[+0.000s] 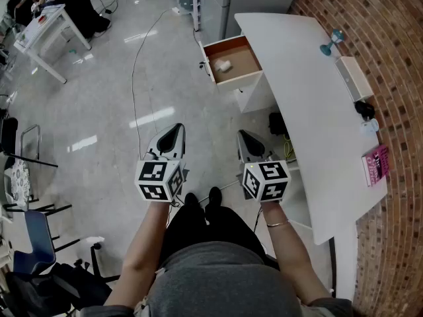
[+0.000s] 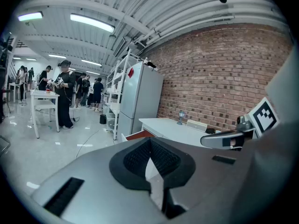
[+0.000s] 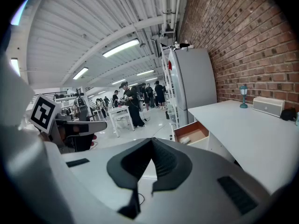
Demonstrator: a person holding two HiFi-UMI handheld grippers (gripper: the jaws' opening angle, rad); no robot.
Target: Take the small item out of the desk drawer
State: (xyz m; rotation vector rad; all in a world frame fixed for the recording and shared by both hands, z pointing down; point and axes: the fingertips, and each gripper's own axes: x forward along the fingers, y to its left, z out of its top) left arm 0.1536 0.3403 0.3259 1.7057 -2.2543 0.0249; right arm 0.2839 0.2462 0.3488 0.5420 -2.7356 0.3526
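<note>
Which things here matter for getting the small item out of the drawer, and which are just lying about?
For the job: open drawer, small white item, left tool, right tool.

Lying about, on the desk: teal lamp, white box, pink book.

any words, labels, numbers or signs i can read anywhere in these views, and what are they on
No text can be read in any view.
On the flat pink book or box at the near end of the white desk: dark print, too small to read.
On the two white cubes with black square markers: coded patterns, no letters or numbers.
On the grey fridge: a red sticker, too blurred to read.
</note>
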